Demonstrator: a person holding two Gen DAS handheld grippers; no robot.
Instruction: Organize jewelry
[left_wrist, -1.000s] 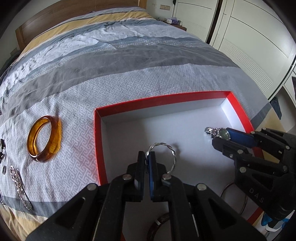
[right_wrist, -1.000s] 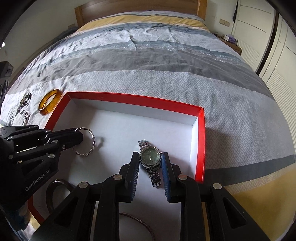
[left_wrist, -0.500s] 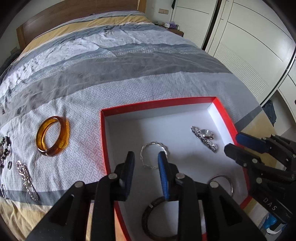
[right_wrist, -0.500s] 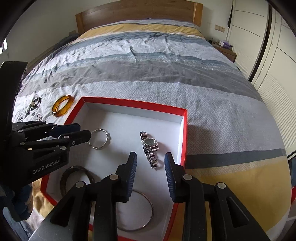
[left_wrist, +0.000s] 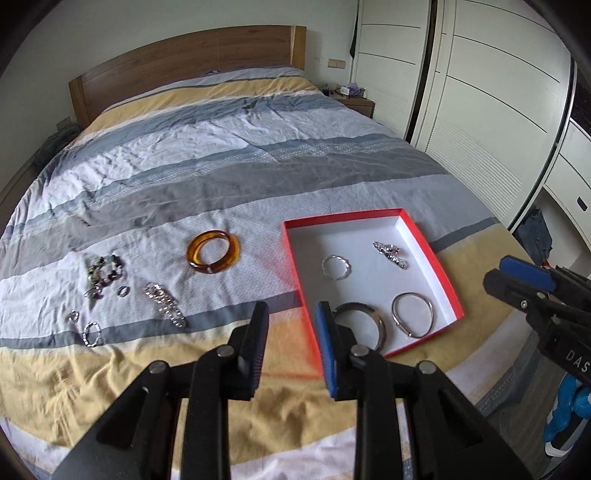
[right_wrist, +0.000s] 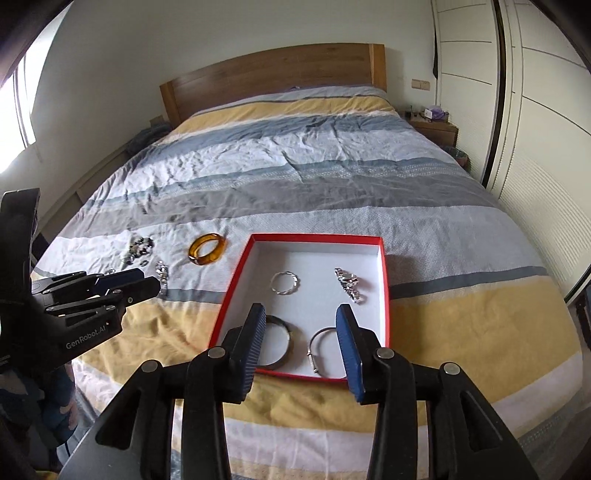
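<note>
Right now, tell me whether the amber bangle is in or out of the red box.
Out: the translucent amber bangle lies on the bedspread, left of the red-rimmed box.

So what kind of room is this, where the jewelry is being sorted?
Most likely a home bedroom. The work surface is a made bed with a striped cover and a wooden headboard. A small bedside table stands next to it, and tall white wardrobe doors line the wall on one side.

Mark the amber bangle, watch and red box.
amber bangle (left_wrist: 213, 252), left wrist view, near side of the band
watch (right_wrist: 348, 280), right wrist view, on its dial
red box (right_wrist: 314, 238), right wrist view, far rim
</note>
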